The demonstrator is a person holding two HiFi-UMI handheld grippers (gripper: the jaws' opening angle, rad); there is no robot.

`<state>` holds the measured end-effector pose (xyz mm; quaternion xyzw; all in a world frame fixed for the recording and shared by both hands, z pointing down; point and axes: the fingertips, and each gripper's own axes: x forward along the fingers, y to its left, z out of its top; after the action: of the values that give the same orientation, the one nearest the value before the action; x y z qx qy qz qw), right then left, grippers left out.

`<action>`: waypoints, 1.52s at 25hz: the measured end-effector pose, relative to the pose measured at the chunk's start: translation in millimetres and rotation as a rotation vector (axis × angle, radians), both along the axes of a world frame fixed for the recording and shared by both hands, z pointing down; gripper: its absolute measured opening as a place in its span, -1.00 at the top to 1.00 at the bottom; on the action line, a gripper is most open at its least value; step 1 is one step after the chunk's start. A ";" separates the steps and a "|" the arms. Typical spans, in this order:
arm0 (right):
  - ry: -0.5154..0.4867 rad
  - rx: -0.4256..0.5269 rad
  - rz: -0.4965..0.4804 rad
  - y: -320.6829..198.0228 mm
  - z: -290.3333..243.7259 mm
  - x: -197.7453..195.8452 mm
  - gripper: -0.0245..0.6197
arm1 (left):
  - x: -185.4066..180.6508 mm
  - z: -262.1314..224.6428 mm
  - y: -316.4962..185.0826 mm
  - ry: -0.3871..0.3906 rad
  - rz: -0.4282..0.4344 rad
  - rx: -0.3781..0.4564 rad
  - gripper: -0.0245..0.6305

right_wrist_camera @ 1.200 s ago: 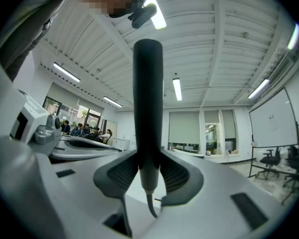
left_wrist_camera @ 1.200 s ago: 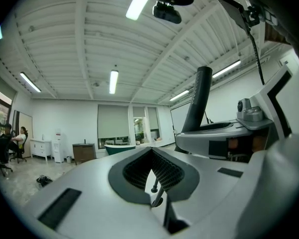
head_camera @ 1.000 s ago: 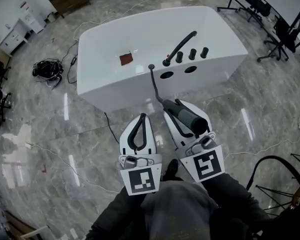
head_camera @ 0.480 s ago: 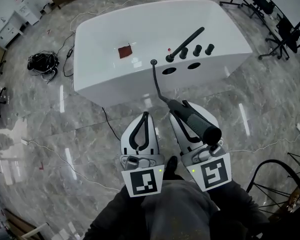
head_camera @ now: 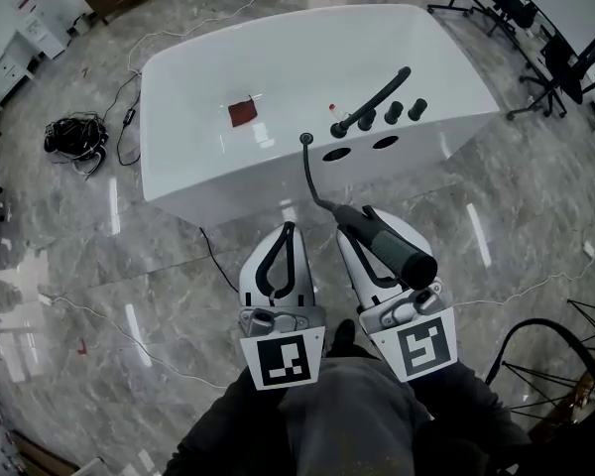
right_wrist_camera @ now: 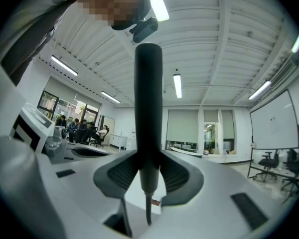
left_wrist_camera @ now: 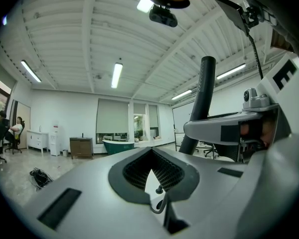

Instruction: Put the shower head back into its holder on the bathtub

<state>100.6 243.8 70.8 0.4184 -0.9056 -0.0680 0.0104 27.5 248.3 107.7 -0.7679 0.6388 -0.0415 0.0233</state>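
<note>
- Starting on your left, the left gripper [head_camera: 282, 256] hangs low over the floor, short of the bathtub [head_camera: 228, 177]. Its jaws are together with nothing between them, as its own view shows.
- Just right of it, the hose [head_camera: 308, 172] leaves a fitting at the tub's near edge and runs down toward you to the thin end of the shower head [head_camera: 392, 244].
- Your right gripper [head_camera: 367, 231] has its jaws clamped on the shower head, close to the hose end. The head's long axis lies along the jaws, with the hose end forward toward the tub and the thick end back toward you, over the gripper body. In the right gripper view it stands straight up between the pads [right_wrist_camera: 117, 174].
- Two holes [head_camera: 334, 153] open at the tub's near edge, right of the hose fitting and just below the row of knobs [head_camera: 393, 112]. The holder is probably one of them, though I cannot tell which.
- Those holes lie ahead of the right jaws and well apart from them, so the move belongs to your right gripper. Expect to carry the head forward and tip it so the hose end leads down into the hole.
</note>
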 end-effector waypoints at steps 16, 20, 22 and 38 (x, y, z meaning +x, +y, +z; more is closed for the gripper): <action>0.017 0.032 -0.013 -51.9 -7.4 8.0 0.49 | 5.5 -1.9 -53.8 0.000 -0.021 -0.008 0.92; 0.012 0.033 -0.036 -69.0 -8.7 11.5 0.49 | 12.7 -2.7 -71.4 -0.004 -0.037 -0.013 0.92; 0.015 0.034 -0.048 -75.7 -4.9 11.9 0.49 | 14.7 2.7 -78.4 -0.007 -0.044 -0.026 0.92; 0.055 0.045 -0.096 -121.6 6.4 -1.6 0.49 | 2.1 13.3 -128.7 0.001 -0.091 -0.026 0.92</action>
<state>99.0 122.2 77.2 0.3726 -0.9223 -0.1004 0.0226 29.6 119.7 120.9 -0.7383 0.6724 -0.0506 0.0112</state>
